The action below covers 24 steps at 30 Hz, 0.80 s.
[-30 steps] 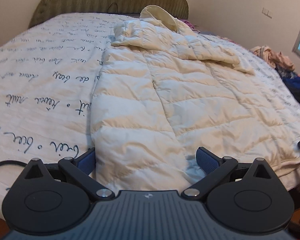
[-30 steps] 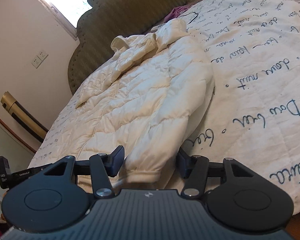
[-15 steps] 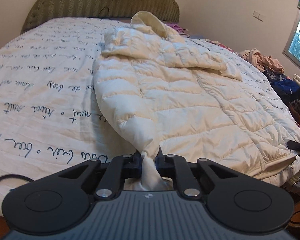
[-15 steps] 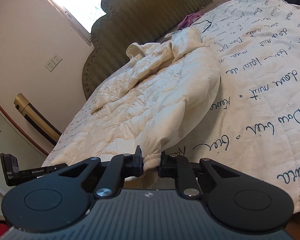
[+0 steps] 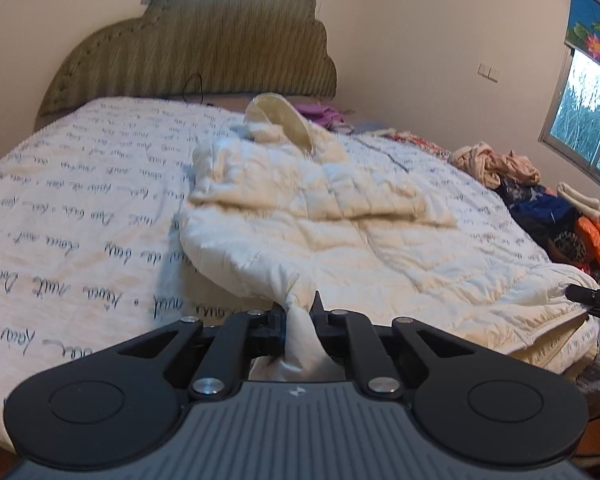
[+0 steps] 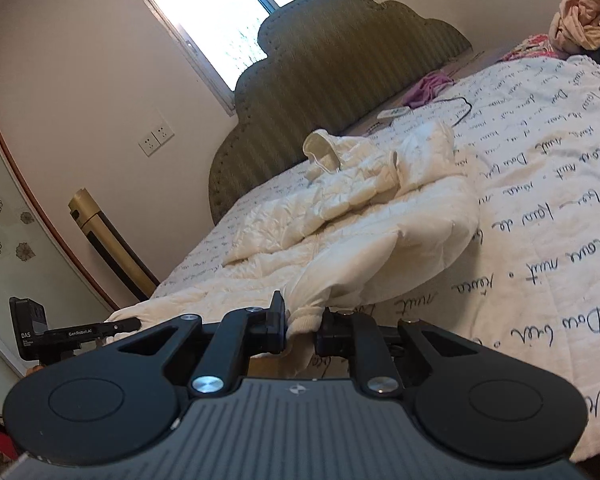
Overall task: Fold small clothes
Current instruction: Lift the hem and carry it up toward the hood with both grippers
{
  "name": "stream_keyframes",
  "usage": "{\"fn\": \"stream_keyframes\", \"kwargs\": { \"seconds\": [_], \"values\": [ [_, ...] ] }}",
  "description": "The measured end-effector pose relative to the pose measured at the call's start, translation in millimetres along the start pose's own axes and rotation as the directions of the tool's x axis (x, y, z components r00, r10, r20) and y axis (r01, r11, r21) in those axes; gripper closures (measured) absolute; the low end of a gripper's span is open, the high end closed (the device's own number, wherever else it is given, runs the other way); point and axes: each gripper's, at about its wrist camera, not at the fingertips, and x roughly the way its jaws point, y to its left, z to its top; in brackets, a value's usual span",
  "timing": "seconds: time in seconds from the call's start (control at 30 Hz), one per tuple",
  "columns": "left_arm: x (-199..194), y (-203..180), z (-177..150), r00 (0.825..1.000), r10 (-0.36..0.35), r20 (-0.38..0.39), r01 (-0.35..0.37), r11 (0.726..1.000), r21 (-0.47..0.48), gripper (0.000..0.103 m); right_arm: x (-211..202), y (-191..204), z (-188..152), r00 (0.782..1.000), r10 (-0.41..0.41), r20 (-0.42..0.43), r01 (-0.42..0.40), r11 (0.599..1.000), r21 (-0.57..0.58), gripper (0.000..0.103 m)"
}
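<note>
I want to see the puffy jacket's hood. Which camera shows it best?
The left wrist view: the cream hood faces the camera, standing open above the puffy jacket. In the right wrist view the hood shows small and side-on.

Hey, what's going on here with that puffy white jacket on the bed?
A person is folding the cream puffer jacket with a handheld gripper in each hand. The left gripper is shut on one corner of the hem, the right gripper on another. Both corners are lifted off the bedspread; the hood and upper body lie flat toward the headboard. No fold is made yet.
</note>
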Motion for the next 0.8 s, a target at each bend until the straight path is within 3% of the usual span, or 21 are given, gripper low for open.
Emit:
{"fn": "stream_keyframes", "kwargs": {
  "seconds": [0.37, 0.8],
  "values": [
    [11.1, -8.1, 51.5, 0.985, 0.050, 0.166, -0.044, 0.998, -0.044, 0.093, 26.2, 9.8, 62.8, 0.990, 0.013, 0.141, -0.003, 0.997, -0.074, 0.085],
    [72.2, 0.6, 112.2, 0.969, 0.134, 0.208, -0.119, 0.989, -0.082, 0.093, 108.5, -8.5, 118.4, 0.972, -0.038, 0.234, 0.054, 0.997, -0.063, 0.085]
  ]
}}
